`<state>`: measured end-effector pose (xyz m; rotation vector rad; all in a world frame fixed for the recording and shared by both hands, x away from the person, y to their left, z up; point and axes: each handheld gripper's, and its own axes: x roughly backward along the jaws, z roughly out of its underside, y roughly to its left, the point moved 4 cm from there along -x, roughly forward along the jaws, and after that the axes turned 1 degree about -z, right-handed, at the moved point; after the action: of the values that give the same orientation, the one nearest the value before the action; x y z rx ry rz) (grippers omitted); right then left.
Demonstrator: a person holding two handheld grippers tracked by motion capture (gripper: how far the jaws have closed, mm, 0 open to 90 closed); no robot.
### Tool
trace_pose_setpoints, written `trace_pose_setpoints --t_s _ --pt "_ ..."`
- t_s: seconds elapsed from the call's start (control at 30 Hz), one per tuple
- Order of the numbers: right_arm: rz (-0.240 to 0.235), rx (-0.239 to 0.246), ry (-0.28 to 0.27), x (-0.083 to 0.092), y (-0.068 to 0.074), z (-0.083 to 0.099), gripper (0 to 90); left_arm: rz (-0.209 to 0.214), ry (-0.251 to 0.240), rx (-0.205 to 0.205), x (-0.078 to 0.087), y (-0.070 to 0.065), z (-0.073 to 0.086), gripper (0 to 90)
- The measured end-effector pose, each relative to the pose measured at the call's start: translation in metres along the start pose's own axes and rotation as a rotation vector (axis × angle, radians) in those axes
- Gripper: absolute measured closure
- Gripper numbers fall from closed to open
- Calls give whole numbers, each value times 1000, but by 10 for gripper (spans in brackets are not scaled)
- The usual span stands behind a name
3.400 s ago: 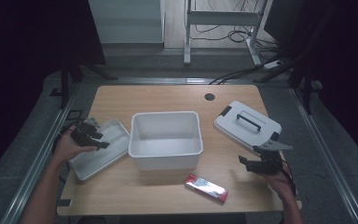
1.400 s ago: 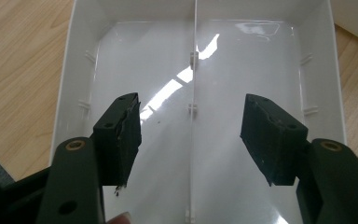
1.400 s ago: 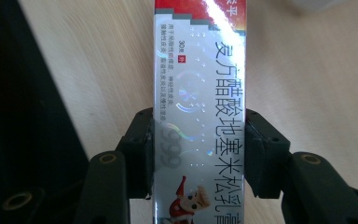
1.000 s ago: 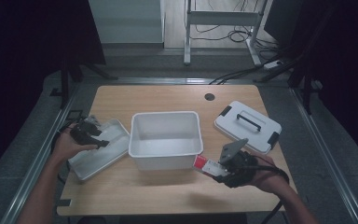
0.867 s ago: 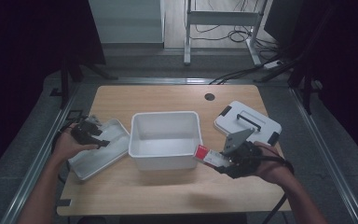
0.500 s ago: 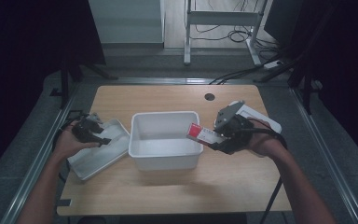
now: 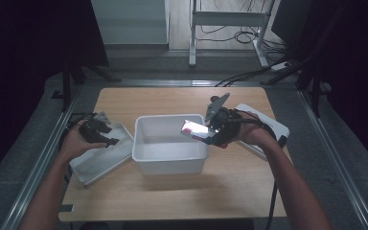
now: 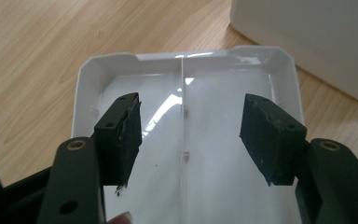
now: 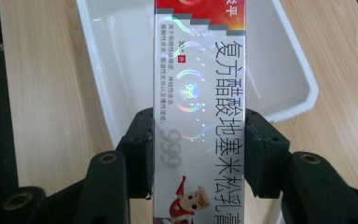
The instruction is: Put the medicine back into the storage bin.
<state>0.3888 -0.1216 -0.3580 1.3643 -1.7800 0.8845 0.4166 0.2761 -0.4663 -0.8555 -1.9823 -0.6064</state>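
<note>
Ointment box (image 9: 199,107), clamped flat between your right gripper's (image 7: 211,132) jaws, hangs over the white bin (image 7: 170,160) at frame centre, ready to drop in, while your left gripper's (image 8: 191,135) jaws gape wide above the tray lid (image 8: 186,70).

1. One wooden worktop (image 7: 172,201).
2. One deep white bin (image 7: 170,152) at its middle.
3. Two white lids: one inverted lid (image 7: 100,160) left of the bin, one handled lid (image 7: 268,125) to its right.
4. One long printed carton (image 7: 194,128).
5. Two tongs: left tongs (image 7: 106,135), right tongs (image 7: 210,133).
6. Two forearms.
</note>
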Motion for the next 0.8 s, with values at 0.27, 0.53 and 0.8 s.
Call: trace_pose_setpoints --t_s 0.27,0.53,0.8 --pt "-14 62 5 -12 -3 -15 504 -9 -10 -12 6 -1 -10 385" --pt "-39 71 21 -27 -9 -22 504 -12 -14 -17 9 0 -15 386" --pt "-59 103 27 -36 -6 -31 504 -21 -24 -16 17 -1 -18 385"
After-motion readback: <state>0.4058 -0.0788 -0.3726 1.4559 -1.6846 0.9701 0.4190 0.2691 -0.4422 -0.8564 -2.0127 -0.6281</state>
